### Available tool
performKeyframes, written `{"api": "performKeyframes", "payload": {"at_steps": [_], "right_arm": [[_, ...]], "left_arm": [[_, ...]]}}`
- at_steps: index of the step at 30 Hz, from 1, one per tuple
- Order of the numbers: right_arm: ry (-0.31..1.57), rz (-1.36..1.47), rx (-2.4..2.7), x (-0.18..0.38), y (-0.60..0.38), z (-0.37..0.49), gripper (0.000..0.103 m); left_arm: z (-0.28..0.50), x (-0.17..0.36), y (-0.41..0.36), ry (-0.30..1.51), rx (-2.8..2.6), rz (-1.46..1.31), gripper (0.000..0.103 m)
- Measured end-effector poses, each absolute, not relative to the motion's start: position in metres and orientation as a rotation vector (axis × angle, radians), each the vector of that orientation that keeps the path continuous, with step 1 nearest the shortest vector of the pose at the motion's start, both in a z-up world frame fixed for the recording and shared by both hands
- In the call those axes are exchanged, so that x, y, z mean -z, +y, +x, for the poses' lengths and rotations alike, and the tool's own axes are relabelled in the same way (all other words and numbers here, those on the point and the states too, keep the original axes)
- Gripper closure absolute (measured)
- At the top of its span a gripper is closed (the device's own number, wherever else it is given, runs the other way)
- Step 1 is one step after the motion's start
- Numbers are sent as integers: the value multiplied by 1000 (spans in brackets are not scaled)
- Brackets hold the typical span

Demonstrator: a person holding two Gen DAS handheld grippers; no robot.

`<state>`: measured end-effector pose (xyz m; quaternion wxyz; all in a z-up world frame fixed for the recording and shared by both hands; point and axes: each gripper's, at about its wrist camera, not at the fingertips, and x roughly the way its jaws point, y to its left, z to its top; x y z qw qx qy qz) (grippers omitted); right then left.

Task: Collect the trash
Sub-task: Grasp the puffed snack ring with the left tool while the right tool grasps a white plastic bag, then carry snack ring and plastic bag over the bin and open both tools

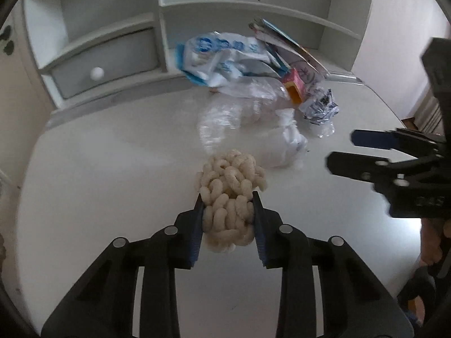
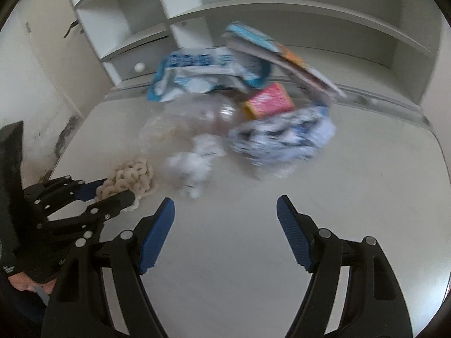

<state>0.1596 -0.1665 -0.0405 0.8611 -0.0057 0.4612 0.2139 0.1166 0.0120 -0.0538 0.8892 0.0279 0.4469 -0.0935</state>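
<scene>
Puffs lengthwise between left tongs

We record a white desk and a white shelf unit with a pale grey drawer bearing a white knob. The puffs are cream, uniform, unpatterned. The left gripper is black with blue ribbed pads; the right gripper shows the same black frame and blue ribbed pads. We note a white bag printed with blue lettering and blue edging, a pink box with an orange end, a crumpled silver wrapper with black and blue print, clear plastic and white tissue. The wall is off-white.
</scene>
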Motion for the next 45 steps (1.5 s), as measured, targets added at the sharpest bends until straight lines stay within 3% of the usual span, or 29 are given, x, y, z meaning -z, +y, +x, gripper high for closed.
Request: {"api": "performKeyframes", "payload": {"at_steps": [5,8,9,10,20,25,35,45], "right_arm": [[990,-30,-462,49,-131,179,33],[1002,-51,-437,55,-118,187,46],[1003,-60,-426,57,-116,189,61],[992,-76,-408,57,-115,187,63],[877,34,-340,16,-217,107,65],[839,114,-127,13,-320,51,65],[882,386,390,69,-538,-99,65],[1062,643,636,185,-666,-210,65]], "left_arm": [[101,39,35,900,160,48,72],[93,34,44,894,140,47,72],[91,34,46,894,132,42,72],[91,33,48,893,130,37,72],[86,18,-8,855,254,65,72],[81,19,-97,835,458,110,72],[19,39,-324,829,947,279,72],[-66,136,-507,958,1263,512,72]]}}
